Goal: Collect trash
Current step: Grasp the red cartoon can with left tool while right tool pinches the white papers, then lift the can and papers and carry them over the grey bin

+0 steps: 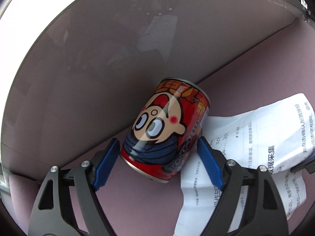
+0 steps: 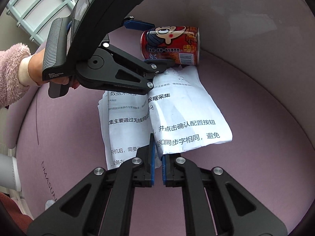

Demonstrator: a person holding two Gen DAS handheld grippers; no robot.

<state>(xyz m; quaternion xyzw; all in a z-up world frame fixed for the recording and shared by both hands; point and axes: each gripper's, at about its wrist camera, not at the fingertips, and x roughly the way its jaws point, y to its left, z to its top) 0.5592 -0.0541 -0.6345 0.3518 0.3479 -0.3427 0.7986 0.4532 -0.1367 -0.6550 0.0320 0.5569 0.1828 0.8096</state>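
Red can (image 1: pixel 164 131) on its side on mauve seat cushion (image 1: pixel 256 74), against backrest; long axis runs away from left gripper (image 1: pixel 158 164), near end between its jaws, spread wide, blue pads just clear of can wall; paper (image 1: pixel 259 137) beside can

Right wrist view: right gripper (image 2: pixel 157 165) jaws together, clamped on paper (image 2: pixel 177 122) edge; can (image 2: pixel 170 45) well beyond, left gripper (image 2: pixel 146 43) straddling it, so left hand (image 2: pixel 39 74) nearer
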